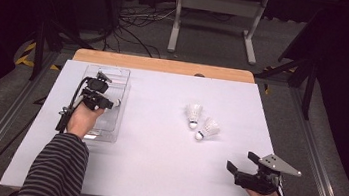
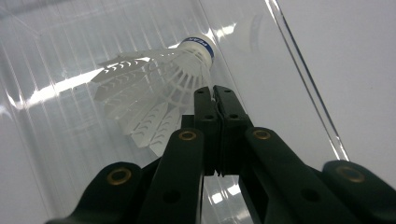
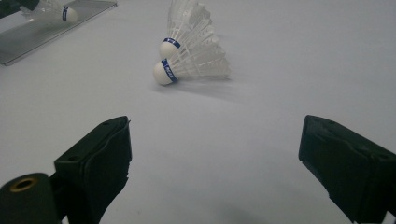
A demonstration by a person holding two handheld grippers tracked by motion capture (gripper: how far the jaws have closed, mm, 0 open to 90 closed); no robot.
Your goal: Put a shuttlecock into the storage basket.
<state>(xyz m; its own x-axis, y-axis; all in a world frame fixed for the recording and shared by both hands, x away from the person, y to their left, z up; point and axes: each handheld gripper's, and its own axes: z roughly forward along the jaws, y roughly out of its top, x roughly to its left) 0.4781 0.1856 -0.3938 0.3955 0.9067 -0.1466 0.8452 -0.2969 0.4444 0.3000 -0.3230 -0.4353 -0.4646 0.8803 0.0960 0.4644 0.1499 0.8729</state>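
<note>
- Left gripper view: left gripper (image 2: pixel 215 93) has its jaws pressed together on the skirt edge of a white shuttlecock (image 2: pixel 154 93), which hangs over the clear plastic tray (image 2: pixel 70 56).
- Shuttlecock's cork base carries a blue band with white lettering; too small and angled to read.
- High view: left gripper (image 1: pixel 106 102) sits over the tray (image 1: pixel 107 135), at the left side of the surface; held shuttlecock's cork (image 1: pixel 117 103) pokes out on the right of the jaws.
- Two more shuttlecocks lie on the surface right of centre, touching or nearly so: far one (image 1: pixel 193 114), near one (image 1: pixel 207 130), corks toward the person.
- Right gripper view: both have the same blue band on the cork, far one (image 3: pixel 187 28), near one (image 3: pixel 196 65); print is unreadable there too.
- Right gripper (image 1: pixel 242 166) rests at the near right corner of the surface, jaws wide open, nothing between them, well apart from the pair.
- Left arm wears a striped sleeve (image 1: pixel 55 169).
- Surface (image 1: pixel 154 166): white sheet, with a strip of wood (image 1: pixel 164 65) showing at the far edge.
- Room: grey carpet floor (image 1: pixel 280 121), loose black cables (image 1: pixel 135 28) behind the surface, a white metal frame (image 1: pixel 218 12) beyond, dark surroundings, yellow-black tape (image 1: pixel 26 54) on the floor at left.
</note>
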